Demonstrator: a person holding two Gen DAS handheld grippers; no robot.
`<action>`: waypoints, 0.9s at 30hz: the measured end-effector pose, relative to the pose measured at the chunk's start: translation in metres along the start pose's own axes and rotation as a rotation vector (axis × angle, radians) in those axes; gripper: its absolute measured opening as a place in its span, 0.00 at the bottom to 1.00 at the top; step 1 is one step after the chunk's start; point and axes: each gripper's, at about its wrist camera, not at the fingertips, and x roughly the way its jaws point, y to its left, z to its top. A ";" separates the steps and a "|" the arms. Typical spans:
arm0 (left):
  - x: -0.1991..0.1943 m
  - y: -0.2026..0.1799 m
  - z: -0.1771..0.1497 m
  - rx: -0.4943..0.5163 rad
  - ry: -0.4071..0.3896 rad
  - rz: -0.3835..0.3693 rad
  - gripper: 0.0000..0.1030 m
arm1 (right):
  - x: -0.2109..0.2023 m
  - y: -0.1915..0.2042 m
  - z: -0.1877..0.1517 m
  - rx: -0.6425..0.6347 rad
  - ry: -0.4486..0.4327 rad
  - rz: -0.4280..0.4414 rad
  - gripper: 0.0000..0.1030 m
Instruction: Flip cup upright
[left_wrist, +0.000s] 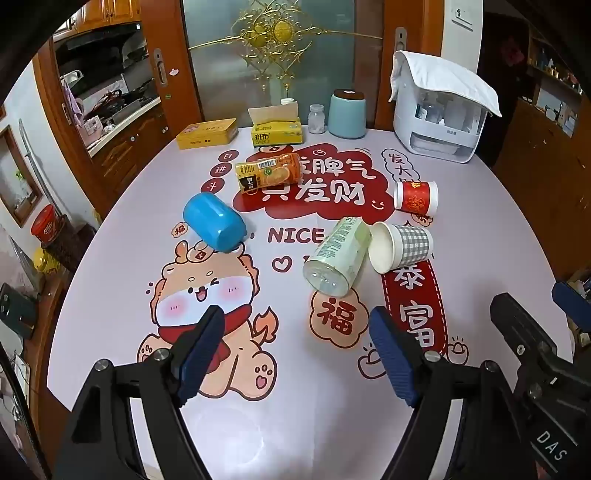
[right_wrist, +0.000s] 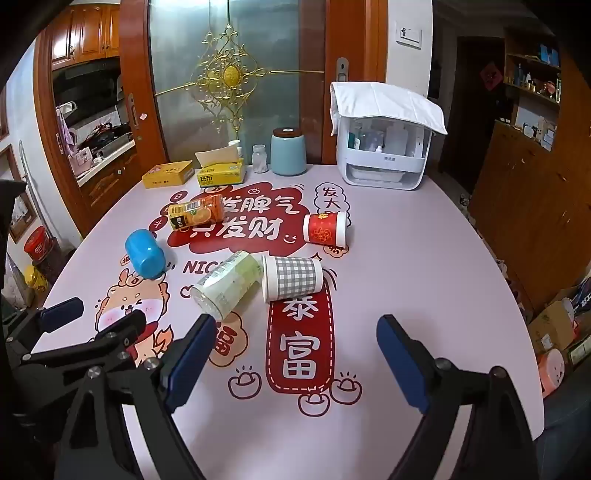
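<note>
The left claw (left_wrist: 295, 354) hangs spread wide above the near part of the desk (left_wrist: 295, 424), nothing between its blue pads; the right claw (right_wrist: 295, 360) is likewise released, its jaws far apart over the red banner print, gripping nothing; in the left wrist view the right claw shows at four o'clock, and in the right wrist view the left claw shows at eight o'clock.

The desk, round and covered in a pink cartoon cloth, carries everything else; at its far edge, toward one o'clock, stands a white storage box (right_wrist: 384, 147) draped with a white cloth (right_wrist: 388, 101); at twelve o'clock stands a pale blue canister (right_wrist: 288, 151) with a dark lid, a small glass jar (right_wrist: 259, 158) just beside it; toward eleven o'clock sit a yellow tissue pack (right_wrist: 221, 173) and a flat yellow tin (right_wrist: 168, 174).

Nearer the middle, five vessels lie on their sides; a blue cup (left_wrist: 214, 223) lies at ten o'clock, well apart from the others; an orange-labelled can (left_wrist: 268, 172) lies beyond it; a pale green bottle (left_wrist: 338, 256) lies near the centre, its base toward the camera; the grey checked paper cup (left_wrist: 400, 245) lies touching the bottle's right flank, its open mouth facing left; the red paper cup (left_wrist: 415, 197) lies beyond the checked one, apart from it.
</note>
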 end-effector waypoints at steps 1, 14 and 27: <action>0.000 0.000 0.000 -0.002 0.001 -0.003 0.77 | 0.000 0.000 0.000 -0.002 0.006 -0.002 0.87; 0.000 0.001 0.000 0.000 -0.007 -0.002 0.77 | 0.002 -0.002 0.001 0.008 0.007 0.007 0.87; -0.006 0.003 0.001 0.006 -0.006 0.007 0.77 | -0.001 -0.003 0.000 0.011 0.008 0.010 0.87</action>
